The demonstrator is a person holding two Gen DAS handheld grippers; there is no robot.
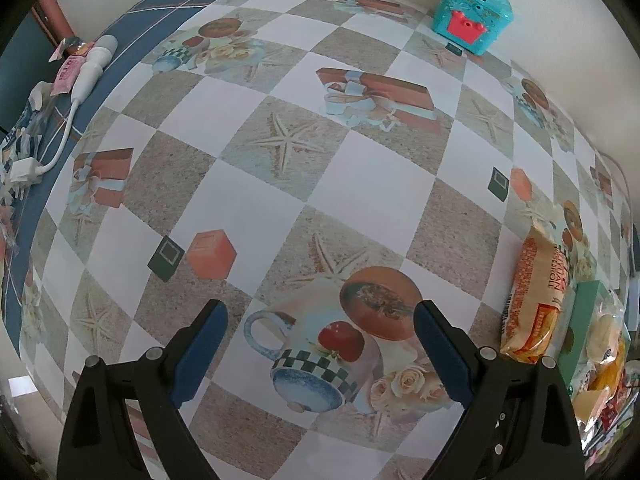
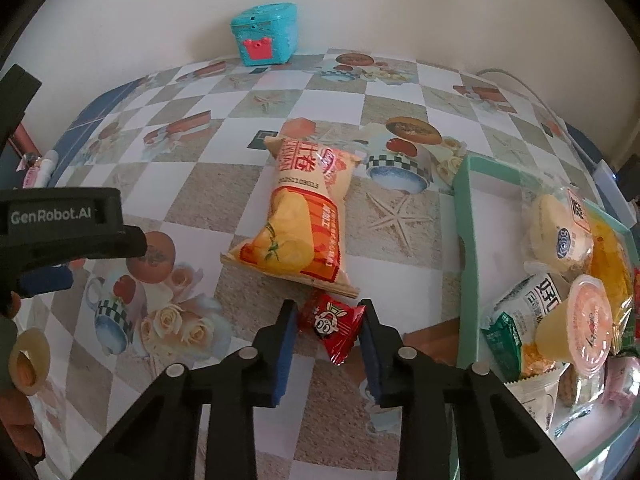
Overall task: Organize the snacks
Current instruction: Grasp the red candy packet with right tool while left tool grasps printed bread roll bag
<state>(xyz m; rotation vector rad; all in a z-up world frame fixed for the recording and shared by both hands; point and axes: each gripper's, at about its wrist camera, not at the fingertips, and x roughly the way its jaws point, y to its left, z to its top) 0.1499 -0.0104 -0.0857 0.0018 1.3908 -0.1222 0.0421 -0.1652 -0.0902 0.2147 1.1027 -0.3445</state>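
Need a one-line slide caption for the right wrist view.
Right gripper straddles small red candy packet beside orange snack bag, near green tray.

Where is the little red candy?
In the right wrist view, the little red candy sits between the open right tongs, just below the big orange snack bag, left of the green tray.
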